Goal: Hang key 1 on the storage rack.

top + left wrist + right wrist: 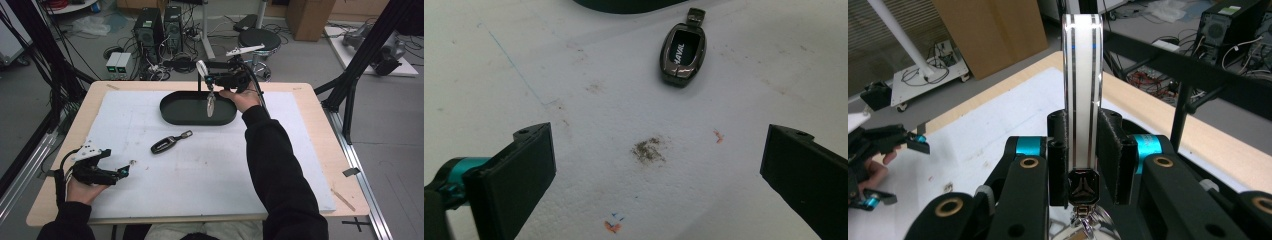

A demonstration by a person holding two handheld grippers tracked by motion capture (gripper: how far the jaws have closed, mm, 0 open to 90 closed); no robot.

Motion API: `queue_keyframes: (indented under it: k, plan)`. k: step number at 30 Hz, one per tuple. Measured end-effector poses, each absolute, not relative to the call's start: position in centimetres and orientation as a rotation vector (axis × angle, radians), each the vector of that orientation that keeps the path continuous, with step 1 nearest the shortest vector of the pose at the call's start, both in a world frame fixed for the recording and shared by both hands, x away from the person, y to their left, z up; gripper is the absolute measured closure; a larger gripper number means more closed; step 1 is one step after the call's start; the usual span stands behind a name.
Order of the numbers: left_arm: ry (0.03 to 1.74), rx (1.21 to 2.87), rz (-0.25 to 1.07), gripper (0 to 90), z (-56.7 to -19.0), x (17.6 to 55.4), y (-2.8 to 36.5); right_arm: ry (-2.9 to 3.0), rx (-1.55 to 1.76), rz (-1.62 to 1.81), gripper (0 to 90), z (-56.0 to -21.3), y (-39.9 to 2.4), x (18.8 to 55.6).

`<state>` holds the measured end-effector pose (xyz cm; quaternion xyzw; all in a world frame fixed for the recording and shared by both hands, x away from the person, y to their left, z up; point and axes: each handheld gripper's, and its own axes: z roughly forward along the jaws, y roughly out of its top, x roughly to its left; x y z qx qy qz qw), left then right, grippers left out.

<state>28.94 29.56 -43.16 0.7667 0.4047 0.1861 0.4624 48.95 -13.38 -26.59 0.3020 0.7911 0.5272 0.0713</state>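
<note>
- Right gripper (209,80) has its jaws clamped on a white key fob (1083,95), flat faces against the pads; a metal ring (211,105) dangles below it, over the tray (172,112).
- Fob looks light, stiff and glossy plastic, so probably slippery; the grip across the flat sides near the ring end looks sound. The ring swings free and may snag the tray rim.
- Left gripper (120,172) rests low on the worktop (300,150), jaws wide with nothing between them.
- Dark key fob (683,50) lies flat ahead of the left jaws, well apart; small, hard, low-lying, best taken across its narrow sides.
- Open worktop all round the left jaws; the tray wall is the only edge near the right jaws.
</note>
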Motion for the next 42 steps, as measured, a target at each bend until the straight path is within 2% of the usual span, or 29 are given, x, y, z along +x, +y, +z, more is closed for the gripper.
queue_keyframes:
  k: [24,42]
  plan:
    - [1.003,1.878,0.441,1.8,-43.3,29.4,29.8,2.256,0.909,1.549,75.8,-23.2,-11.6,54.1]
    - [1.004,1.871,0.443,1.7,-43.3,29.7,29.8,2.140,1.099,1.631,75.8,-24.8,-12.9,57.6]
